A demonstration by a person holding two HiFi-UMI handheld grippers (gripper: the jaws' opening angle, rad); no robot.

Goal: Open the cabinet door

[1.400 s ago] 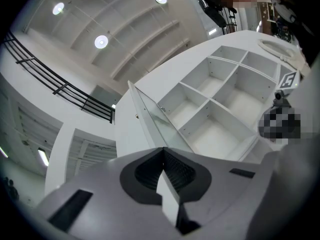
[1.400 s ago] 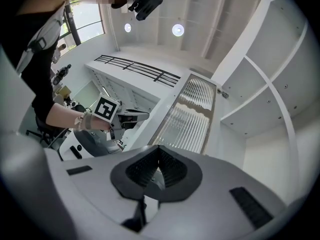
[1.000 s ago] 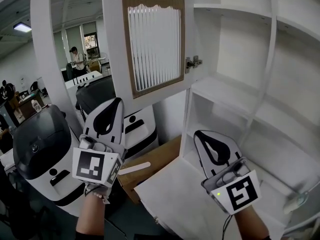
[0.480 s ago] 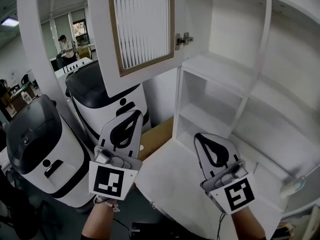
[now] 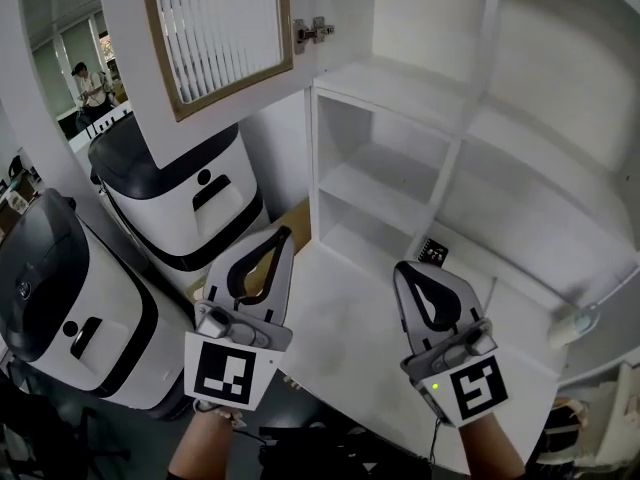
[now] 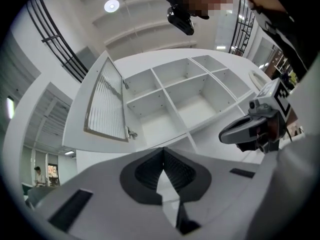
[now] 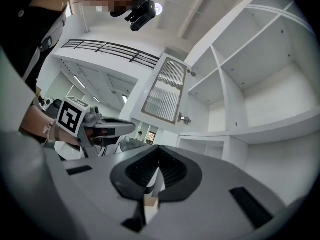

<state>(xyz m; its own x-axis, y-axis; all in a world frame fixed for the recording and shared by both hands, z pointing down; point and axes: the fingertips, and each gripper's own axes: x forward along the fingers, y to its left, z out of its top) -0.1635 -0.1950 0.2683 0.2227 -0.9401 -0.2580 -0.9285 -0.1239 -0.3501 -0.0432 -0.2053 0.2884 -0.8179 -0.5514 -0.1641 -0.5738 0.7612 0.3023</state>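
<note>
Left gripper [image 5: 279,235] clenched tip to tip, nothing in it. Right gripper [image 5: 404,270] same: jaws together, empty. Both sit low over the white ledge [image 5: 345,343], aimed at the open shelves [image 5: 400,183]. Cabinet door [image 5: 215,38] is swung wide open, well above and beyond the left gripper, clear of both. Hinge [image 5: 312,31] is at the door's right edge.

left gripper [image 5: 282,234], right gripper [image 5: 401,268]: white shells, black teardrop insets, black-and-white marker cubes [image 5: 230,373]. green LED [image 5: 436,386] on the right one.
</note>
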